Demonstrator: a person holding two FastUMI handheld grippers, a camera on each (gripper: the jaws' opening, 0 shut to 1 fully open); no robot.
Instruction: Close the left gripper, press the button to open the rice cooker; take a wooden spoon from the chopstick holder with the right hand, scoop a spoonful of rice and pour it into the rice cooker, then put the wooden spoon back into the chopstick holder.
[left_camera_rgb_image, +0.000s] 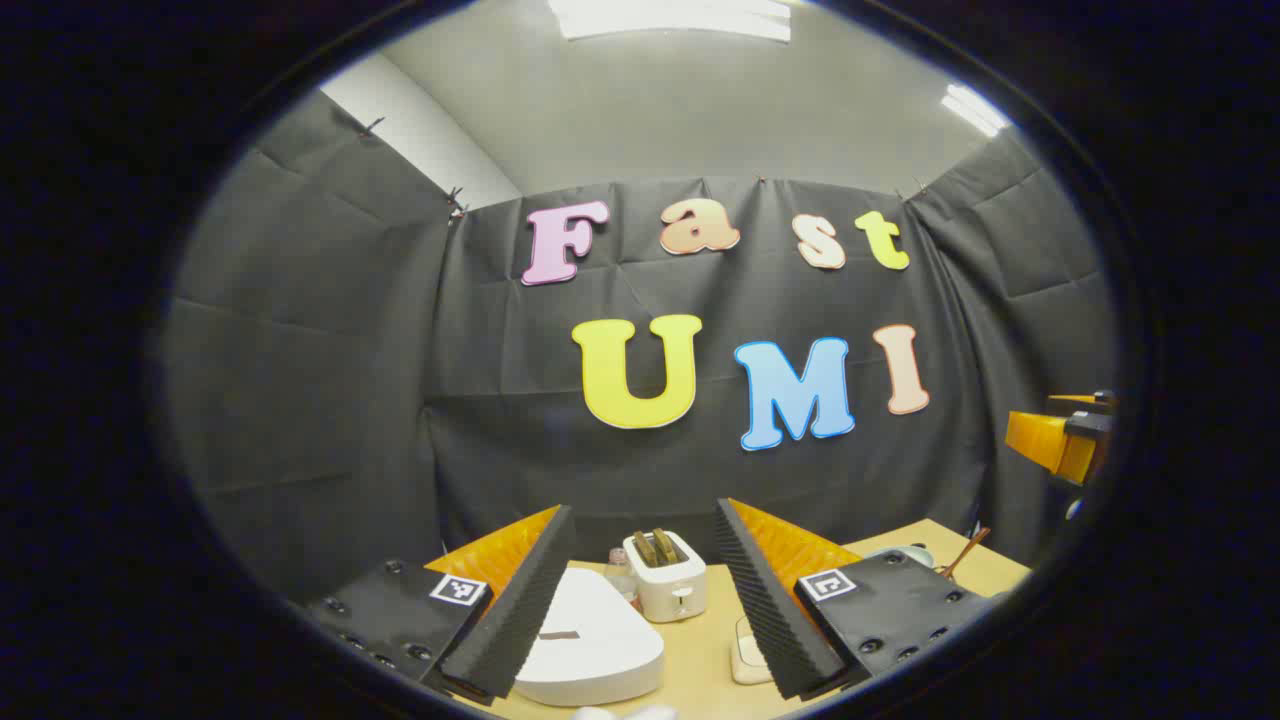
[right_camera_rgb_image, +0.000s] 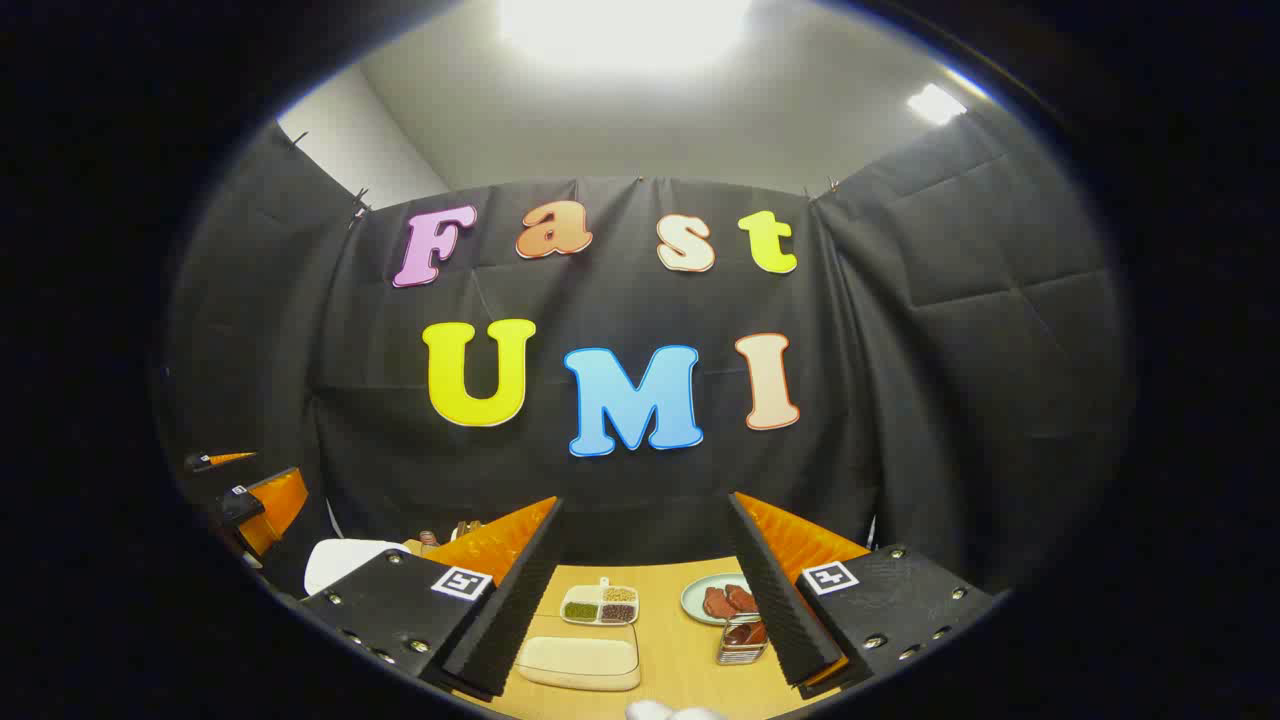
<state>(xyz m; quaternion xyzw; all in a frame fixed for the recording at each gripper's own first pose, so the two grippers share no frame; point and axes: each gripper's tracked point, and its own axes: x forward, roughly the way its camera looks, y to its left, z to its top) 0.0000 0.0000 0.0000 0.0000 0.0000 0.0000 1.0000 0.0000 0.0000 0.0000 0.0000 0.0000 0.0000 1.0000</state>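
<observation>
The left gripper (left_camera_rgb_image: 640, 600) hangs with its ridged fingers spread wide, framing the smooth white rice cooker (left_camera_rgb_image: 590, 635) on the wooden table (left_camera_rgb_image: 700, 650); judged from the task, it should press its fingers together first, then come down squarely on the lid button. The right gripper (right_camera_rgb_image: 640, 600) is likewise spread, above a divided tray of grains (right_camera_rgb_image: 600, 605) and a metal chopstick holder (right_camera_rgb_image: 742, 642).
</observation>
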